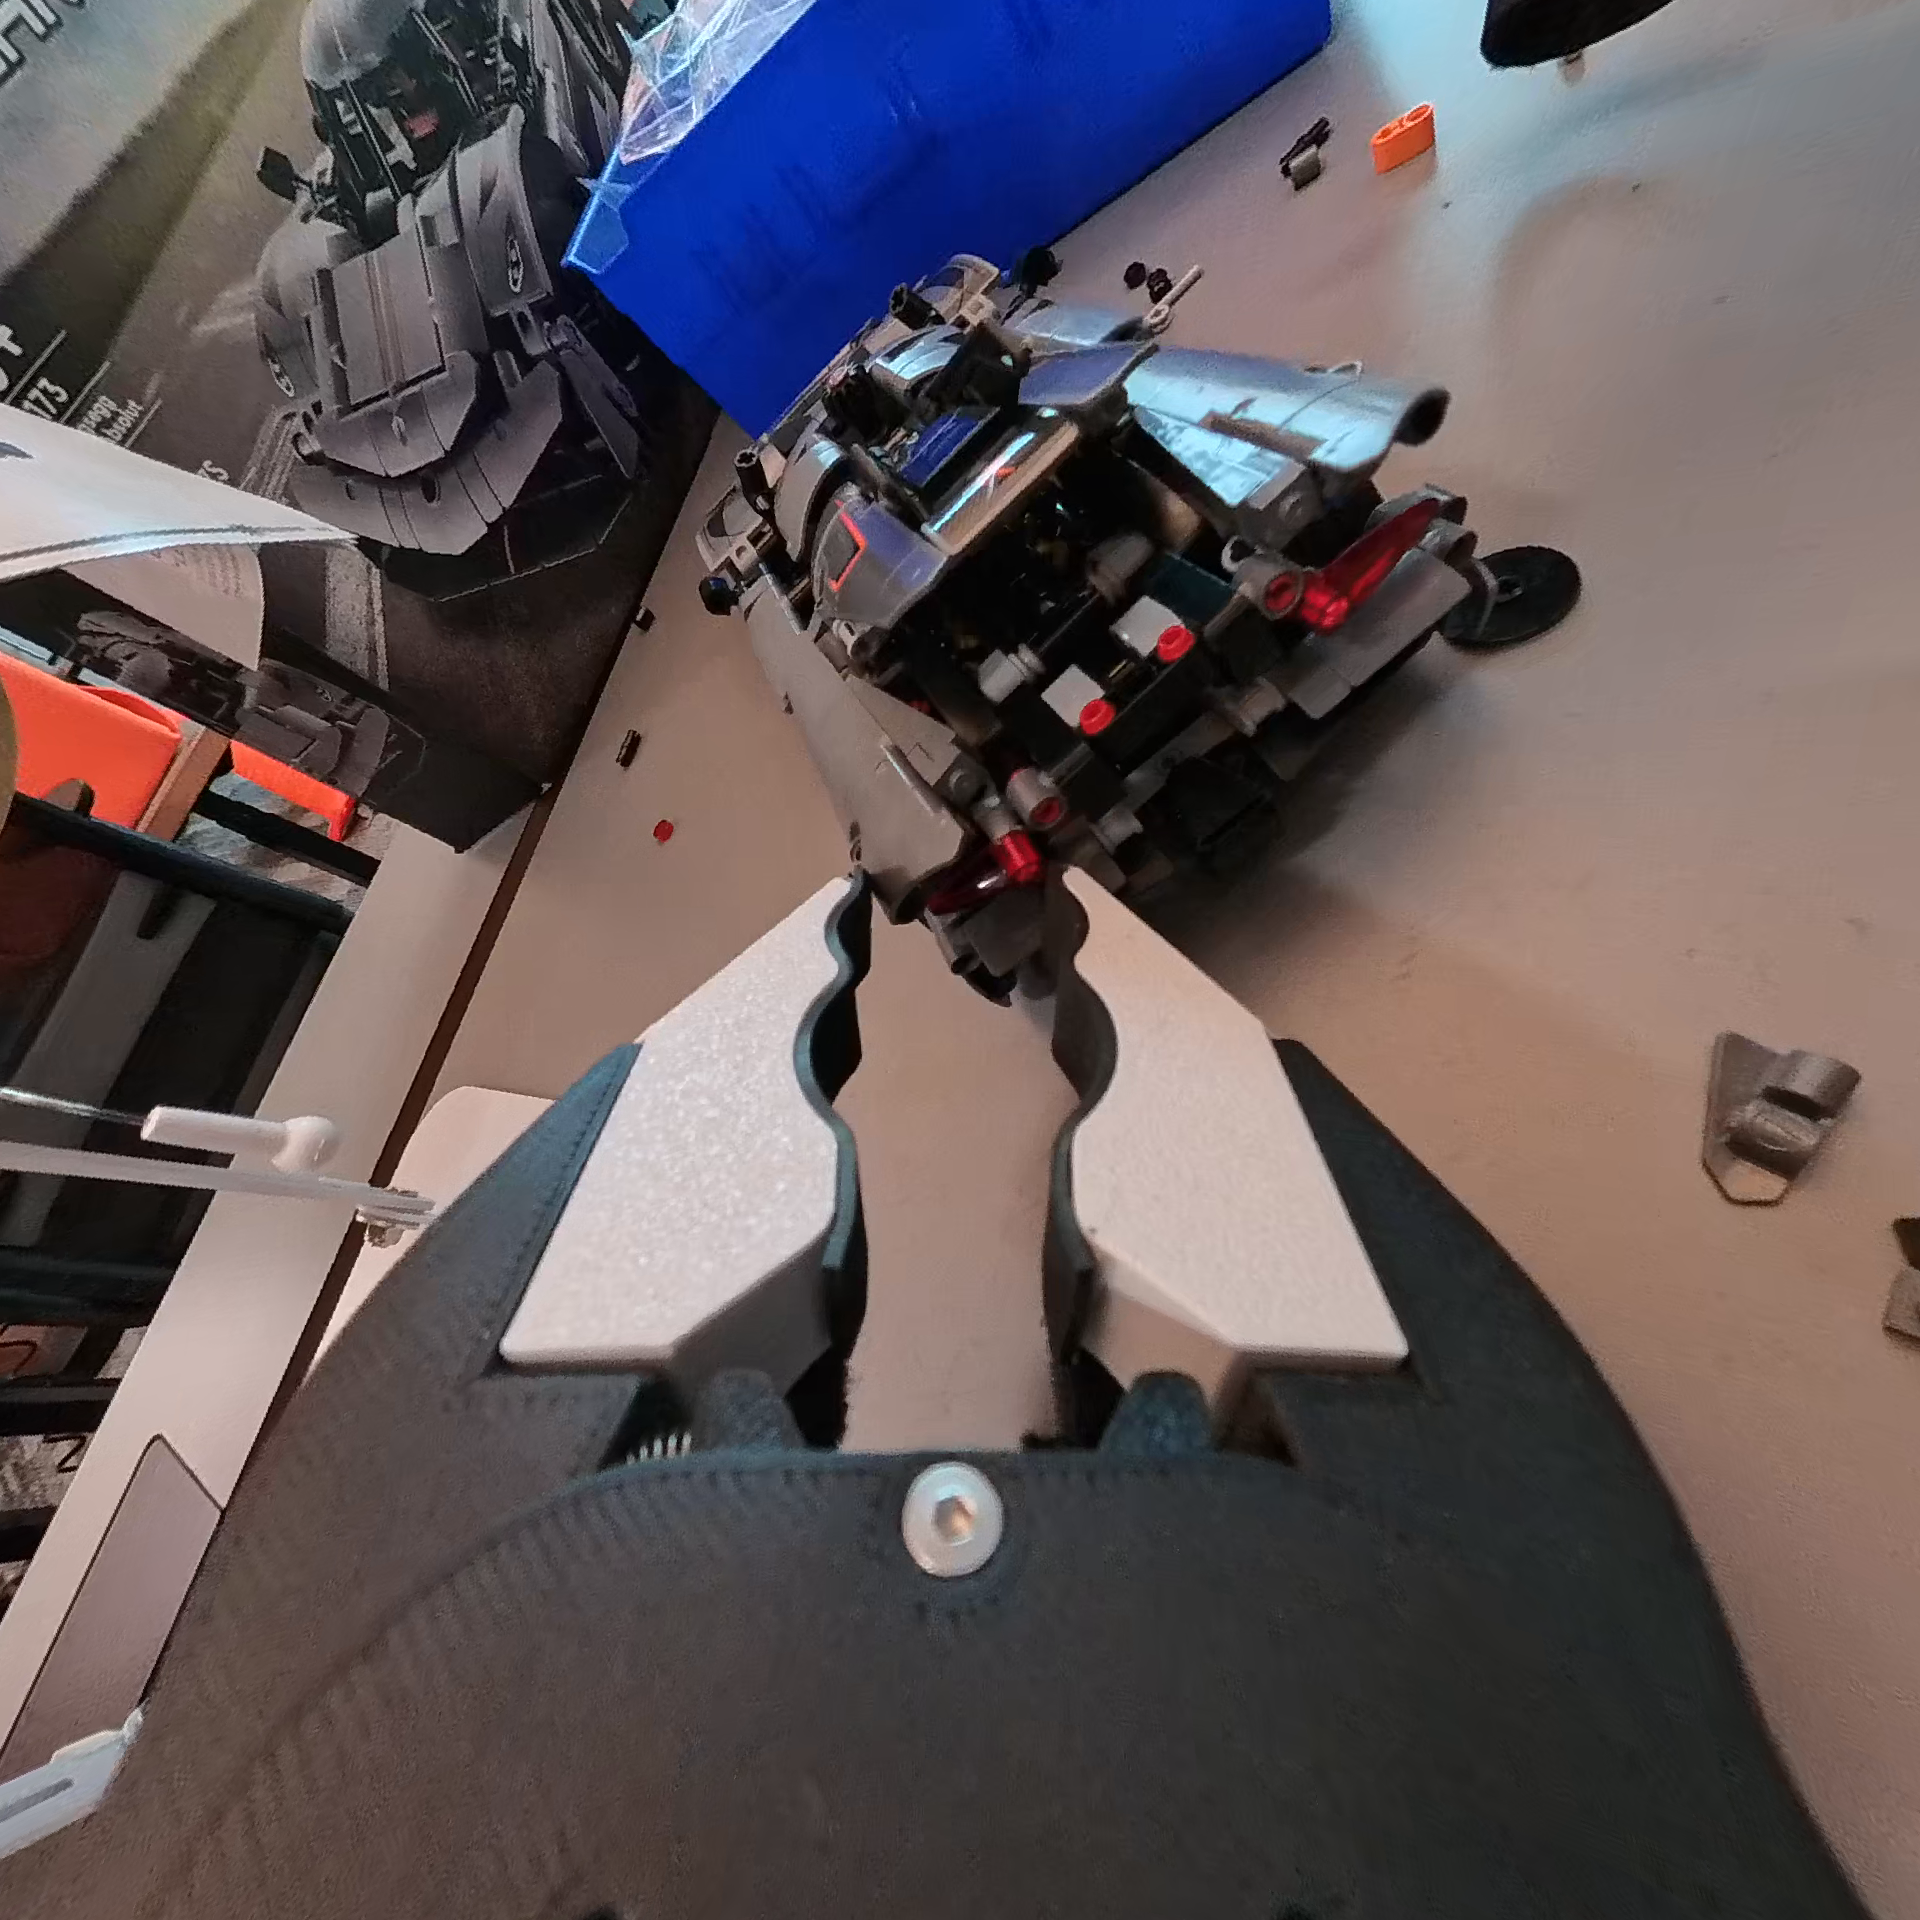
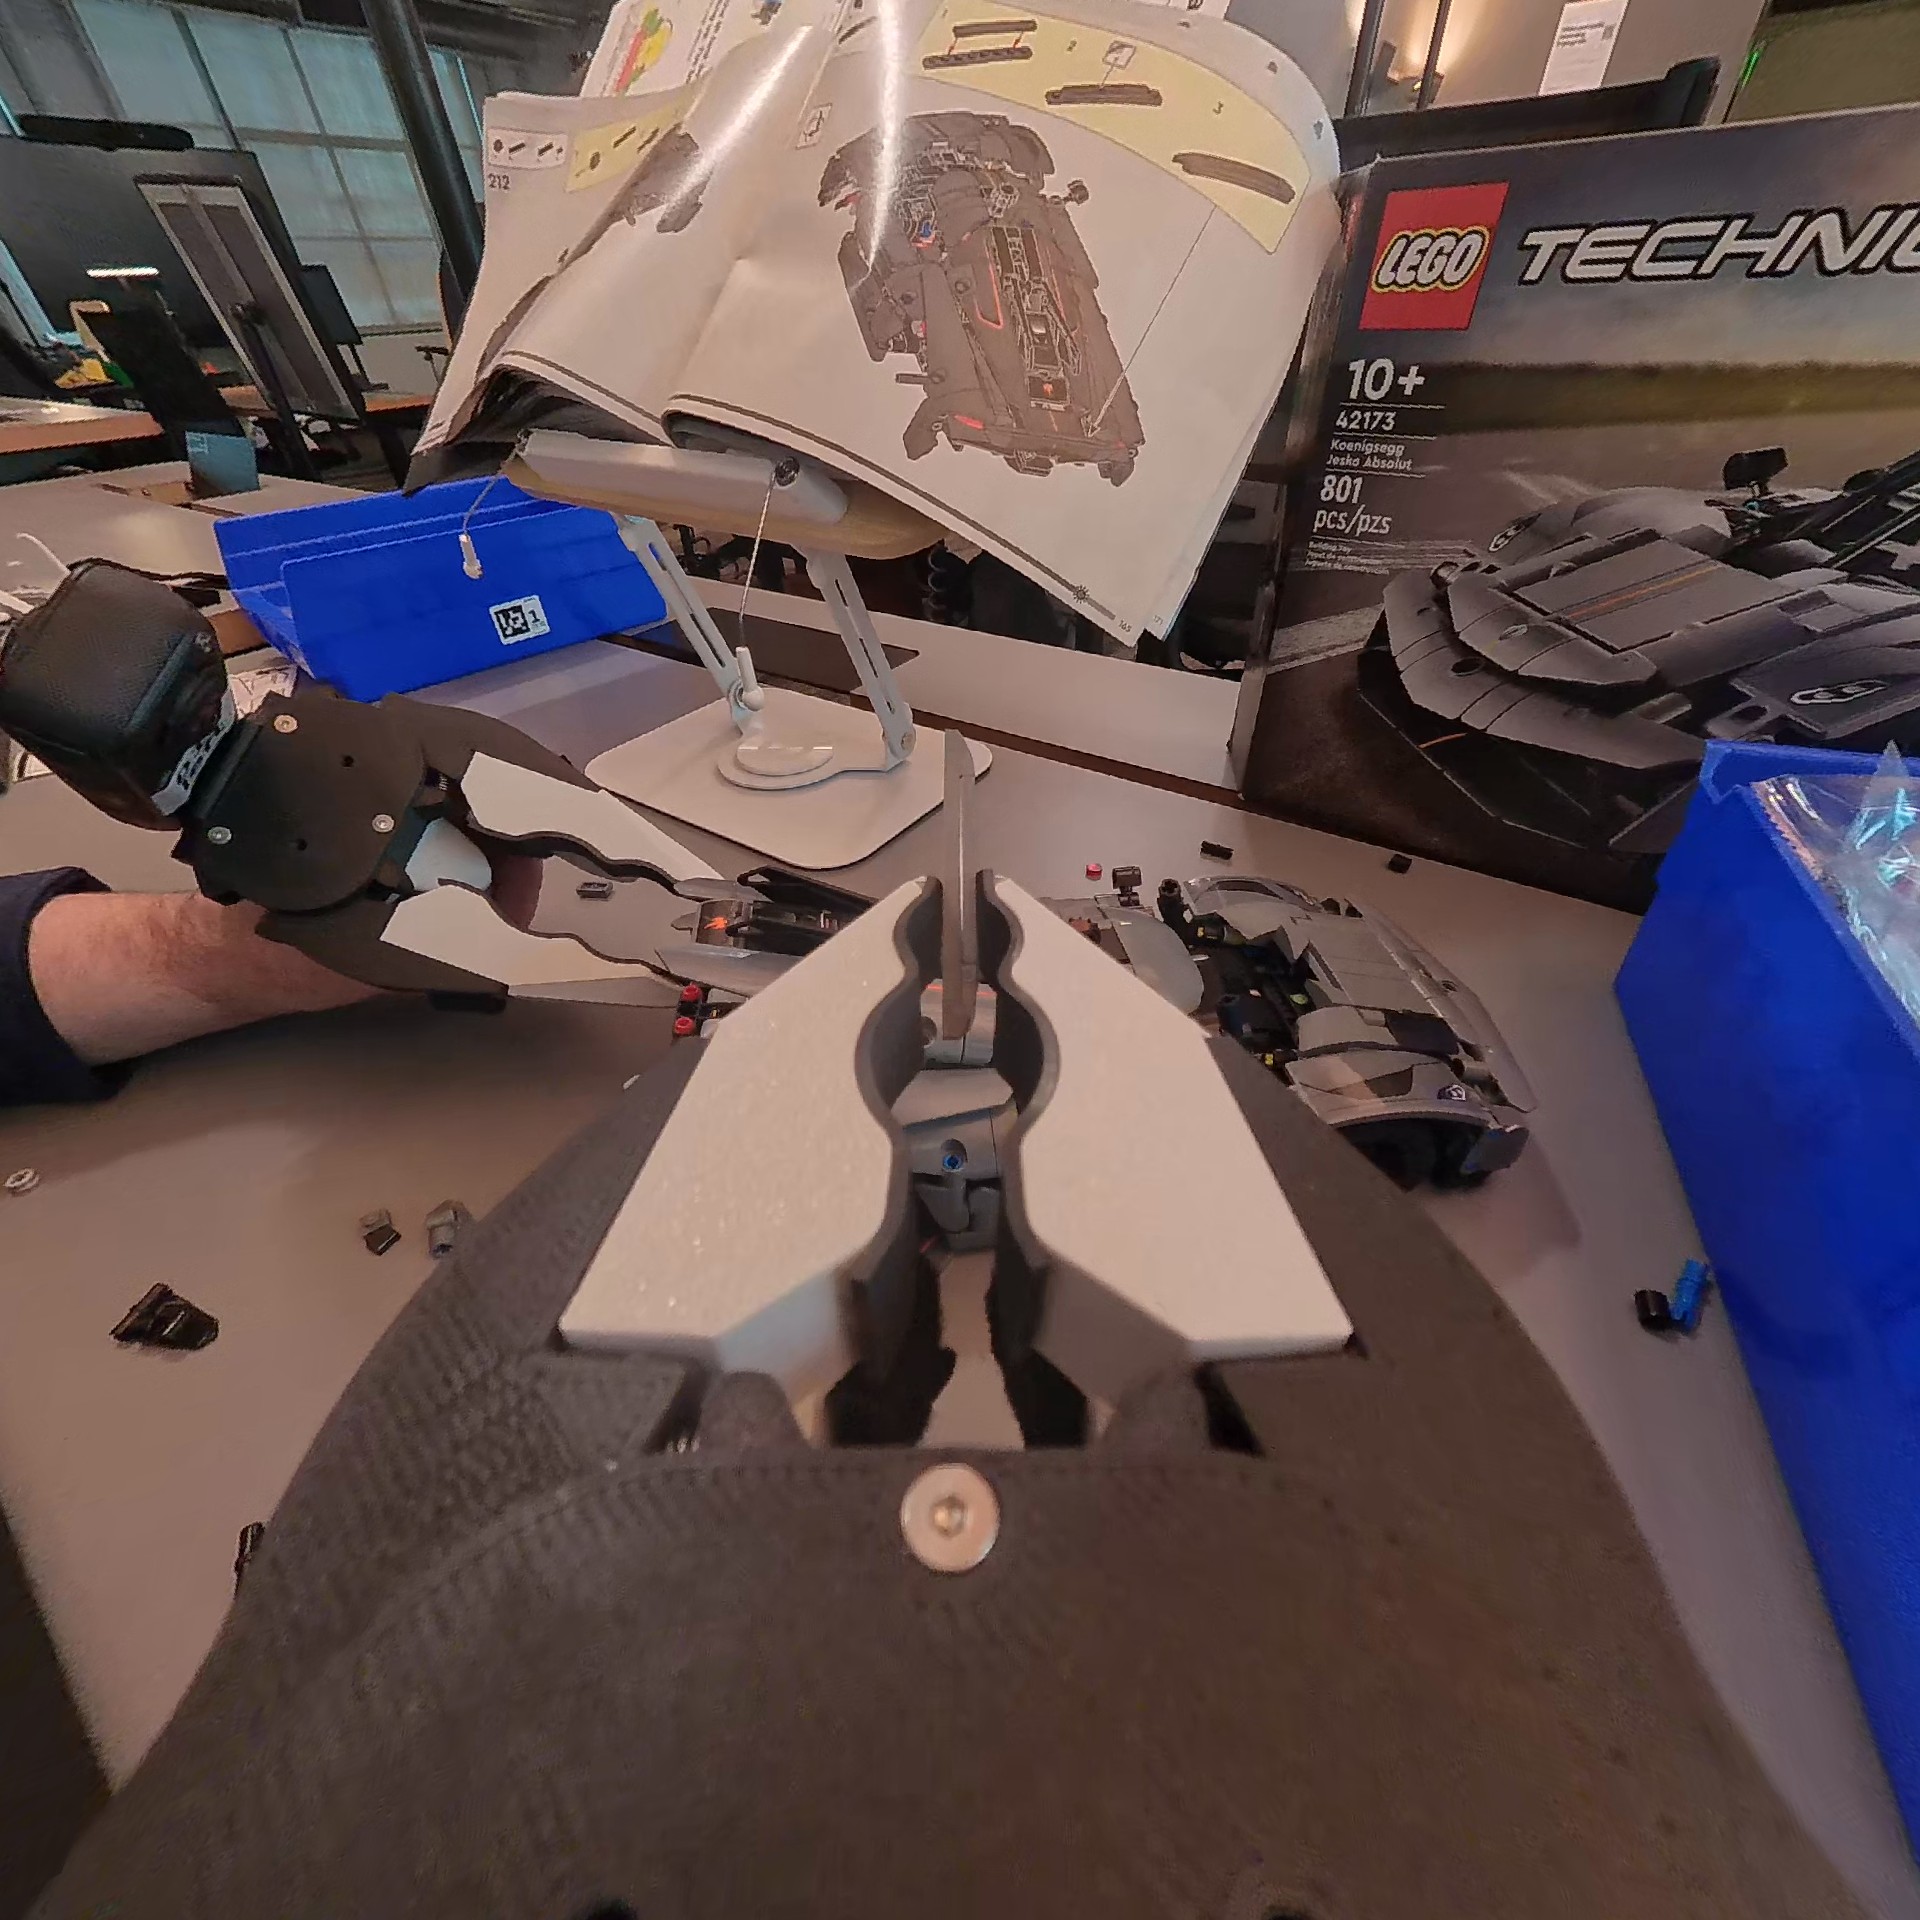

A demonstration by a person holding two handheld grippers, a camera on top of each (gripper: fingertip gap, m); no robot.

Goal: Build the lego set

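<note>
The partly built grey and black lego car [image 1: 1039,540] lies on the pale table, its rear with red lights toward me; it also shows in the right wrist view [image 2: 1330,987]. My left gripper [image 1: 961,909] has its fingers on either side of the car's rear corner and grips it; it shows at the left of the right wrist view [image 2: 691,925]. My right gripper [image 2: 958,899] is shut on a grey lego piece [image 2: 961,810], a thin flat blade that stands upright above the fingertips, with a grey jointed part lower between the fingers. It hovers just in front of the car.
A blue bin [image 1: 935,156] with clear bags stands beside the car, at right in the other view [image 2: 1787,1091]. The set's box [image 2: 1610,520] and an open instruction booklet [image 2: 883,291] on a white stand are behind. Loose parts lie around: orange [image 1: 1403,135], grey [image 1: 1766,1122], black [image 2: 166,1320]. Left tips to right tips: about 15 centimeters.
</note>
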